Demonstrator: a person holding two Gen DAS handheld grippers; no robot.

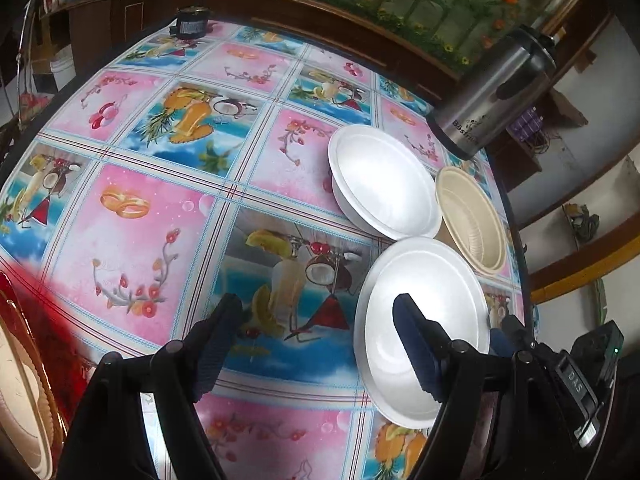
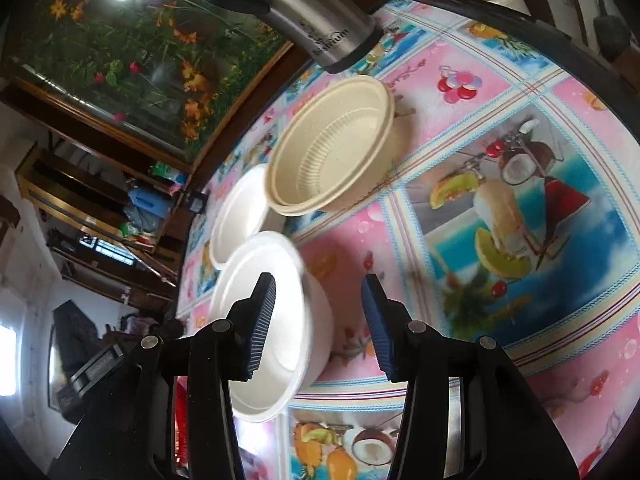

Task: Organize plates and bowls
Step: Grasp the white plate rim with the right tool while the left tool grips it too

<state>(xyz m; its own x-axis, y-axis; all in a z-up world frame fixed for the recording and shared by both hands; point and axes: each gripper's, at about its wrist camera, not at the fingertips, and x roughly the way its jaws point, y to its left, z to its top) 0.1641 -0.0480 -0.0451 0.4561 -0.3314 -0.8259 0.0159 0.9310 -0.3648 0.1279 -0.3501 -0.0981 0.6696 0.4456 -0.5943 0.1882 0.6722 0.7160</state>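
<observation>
Three bowls are clustered at one side of the table (image 1: 132, 216), right by the steel flask (image 1: 496, 92), so this looks like the early sorting stage where like gets nested with like. The near white bowl (image 1: 420, 328) is the one being gone for, going by how both tools are aimed at it. The far white bowl (image 1: 384, 180) sits just behind it, close enough that the rims seem to overlap from the left camera, though actual contact can't be confirmed. The tan bowl (image 1: 472, 220) is just beside both, nearest the flask.

The left gripper (image 1: 320, 344) is held wide apart with nothing pinched; one of its fingers hangs over the near white bowl's inside and the other over bare cloth, so the rim is straddled rather than gripped. The right gripper (image 2: 318, 320) is partly spread and also empty, with the bowl's wall lined up in its gap but no pad pressed on it as far as can be seen.

A reddish tray with a pale plate (image 1: 24, 408) shows at the left camera's edge, probably the plate pile. Foam-looking bowls like these are light, so a gentle pinch on the rim is likely all that's needed.
</observation>
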